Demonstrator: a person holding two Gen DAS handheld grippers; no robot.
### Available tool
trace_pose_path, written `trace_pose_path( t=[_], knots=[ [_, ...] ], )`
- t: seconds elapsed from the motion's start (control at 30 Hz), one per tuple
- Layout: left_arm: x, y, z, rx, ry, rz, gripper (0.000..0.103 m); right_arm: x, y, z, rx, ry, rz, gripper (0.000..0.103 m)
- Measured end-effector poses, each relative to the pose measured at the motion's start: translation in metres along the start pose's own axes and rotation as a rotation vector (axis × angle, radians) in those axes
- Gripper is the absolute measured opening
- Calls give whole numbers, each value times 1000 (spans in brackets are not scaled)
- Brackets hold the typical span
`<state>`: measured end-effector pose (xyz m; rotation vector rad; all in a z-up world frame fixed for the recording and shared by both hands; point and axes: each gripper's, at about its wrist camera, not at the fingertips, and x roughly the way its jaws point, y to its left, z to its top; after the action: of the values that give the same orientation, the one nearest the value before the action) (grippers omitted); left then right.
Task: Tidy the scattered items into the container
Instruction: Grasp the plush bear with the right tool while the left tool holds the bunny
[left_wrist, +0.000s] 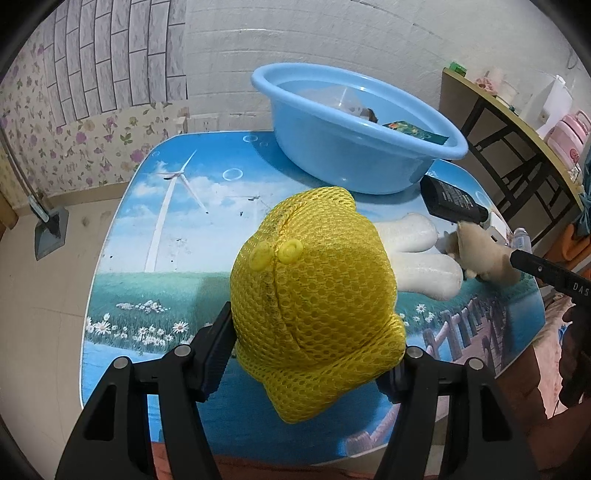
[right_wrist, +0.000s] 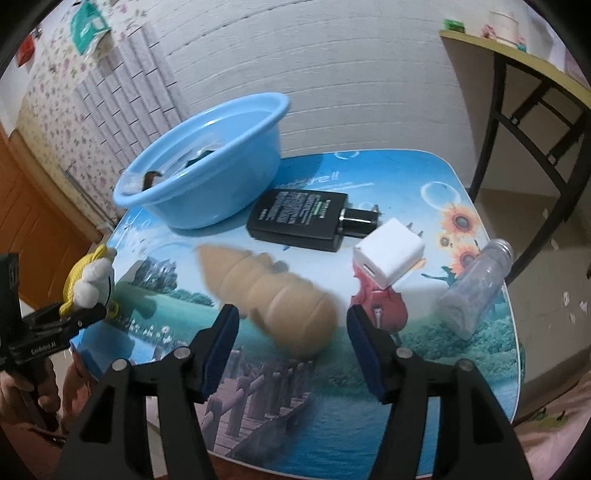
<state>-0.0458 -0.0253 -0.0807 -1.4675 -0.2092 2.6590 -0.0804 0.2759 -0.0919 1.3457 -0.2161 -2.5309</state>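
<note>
Printed bench: left gripper fingers clamp the soft yellow mesh toy; right gripper fingers stand open around the light, squashy tan plush, best pinched mid-body.

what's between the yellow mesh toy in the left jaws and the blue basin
Nothing visible. The yellow mesh toy is clamped in the left gripper above the table, and the blue basin sits beyond it at the far edge. Only bare tabletop lies between; the black charger and white plush part lie off to the right.
</note>
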Motion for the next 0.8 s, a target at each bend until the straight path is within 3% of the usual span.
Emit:
trace_pose_path(
  t=[0.37,0.5,0.8],
  knots=[
    [13,6,5,8,-1,8,69,22,5,3,31,56,22,61],
    [19,7,5,10,7,5,73,28,6,6,38,60,30,69],
    [28,1,6,49,10,32,76,38,14,2,31,96,80,72]
  ],
)
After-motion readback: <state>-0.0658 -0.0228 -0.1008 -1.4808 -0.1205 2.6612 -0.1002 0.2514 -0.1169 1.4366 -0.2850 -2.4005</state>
